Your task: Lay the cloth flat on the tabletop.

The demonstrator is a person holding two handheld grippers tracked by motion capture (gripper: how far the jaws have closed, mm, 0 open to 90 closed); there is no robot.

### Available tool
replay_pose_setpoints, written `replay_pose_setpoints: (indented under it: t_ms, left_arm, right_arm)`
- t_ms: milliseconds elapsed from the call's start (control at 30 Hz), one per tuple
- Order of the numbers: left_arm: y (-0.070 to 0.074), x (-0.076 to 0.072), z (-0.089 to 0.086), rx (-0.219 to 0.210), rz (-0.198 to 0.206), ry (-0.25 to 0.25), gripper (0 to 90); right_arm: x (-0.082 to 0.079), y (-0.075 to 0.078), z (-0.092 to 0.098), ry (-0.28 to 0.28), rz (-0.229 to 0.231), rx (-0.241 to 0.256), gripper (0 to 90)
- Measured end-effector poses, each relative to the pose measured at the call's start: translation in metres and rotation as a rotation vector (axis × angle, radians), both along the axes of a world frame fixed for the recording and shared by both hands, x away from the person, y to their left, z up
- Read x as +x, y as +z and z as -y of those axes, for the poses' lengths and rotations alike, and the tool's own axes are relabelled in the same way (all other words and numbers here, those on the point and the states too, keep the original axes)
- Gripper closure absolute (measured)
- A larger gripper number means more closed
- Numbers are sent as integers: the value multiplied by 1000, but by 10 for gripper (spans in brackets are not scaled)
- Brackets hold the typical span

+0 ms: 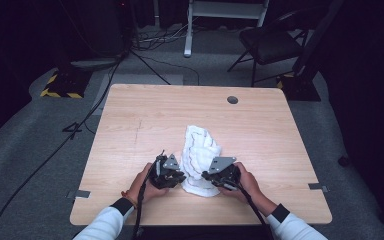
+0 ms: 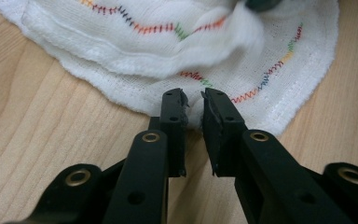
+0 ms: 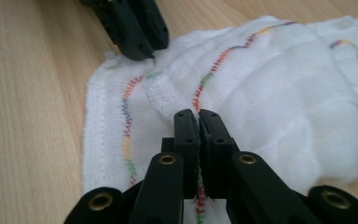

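The left gripper (image 2: 194, 100) has its jaws a small way apart, their tips at the near edge of a white cloth (image 2: 168, 51); the cloth's rim lies in the gap between them, though whether they pinch it cannot be told. The right gripper (image 3: 198, 115) has its jaws pressed almost together on a raised fold of the same cloth, along a line of coloured zigzag stitching, and the fabric runs down between them. In the right gripper view the left gripper (image 3: 137, 44) appears farther off, its dark tips touching the cloth's far corner. From the high view, the left gripper (image 1: 169, 172) sits just beside the cloth's left side and the right gripper (image 1: 220, 175) just beside its right side, each held in a hand with a white sleeve coming up from the bottom edge. The cloth (image 1: 198, 152) is bunched and partly folded, lying on the near middle of a light wooden table (image 1: 145, 115), with its near end between the two grippers. A small round hole (image 1: 232, 99) sits near the table's far edge. Beyond the table a dark folding chair (image 1: 272, 45) stands on grey carpet, with cables (image 1: 145, 60) trailing across the floor.
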State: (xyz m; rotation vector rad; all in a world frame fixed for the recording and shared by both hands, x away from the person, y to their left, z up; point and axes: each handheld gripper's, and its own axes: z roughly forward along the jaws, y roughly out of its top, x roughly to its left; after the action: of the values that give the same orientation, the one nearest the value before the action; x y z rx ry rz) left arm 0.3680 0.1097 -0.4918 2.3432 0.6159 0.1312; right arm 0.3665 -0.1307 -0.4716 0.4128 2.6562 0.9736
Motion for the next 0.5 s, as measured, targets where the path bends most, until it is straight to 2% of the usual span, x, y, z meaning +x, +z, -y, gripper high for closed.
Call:
replay_pose_setpoints:
  t_ms: [67,133,200,233,300,400,433,500]
  left_arm:
    - [0,0,0,-2,2,-3,822]
    - [0,-1,0,-1,3,-5,827]
    - [0,-1,0,1,6,-6,841]
    - [0,-1,1,4,6,-7,841]
    - [0,-2,1,3,8,-3,844]
    - [0,-3,0,1,12,-6,848]
    - [0,-3,1,2,14,-5,852]
    - [0,-4,1,3,16,-7,856]
  right_arm:
    - [1,8,17,-39,2,26,877]
    - [1,10,22,-52,1,34,878]
    - [1,18,44,-100,5,59,878]
    - [1,18,44,-100,5,59,878]
    - [0,21,56,-130,6,65,878]
    - [-3,22,79,-185,2,84,877]
    - [-4,22,97,-228,-6,104,878]
    - [-5,22,109,-257,-12,113,878]
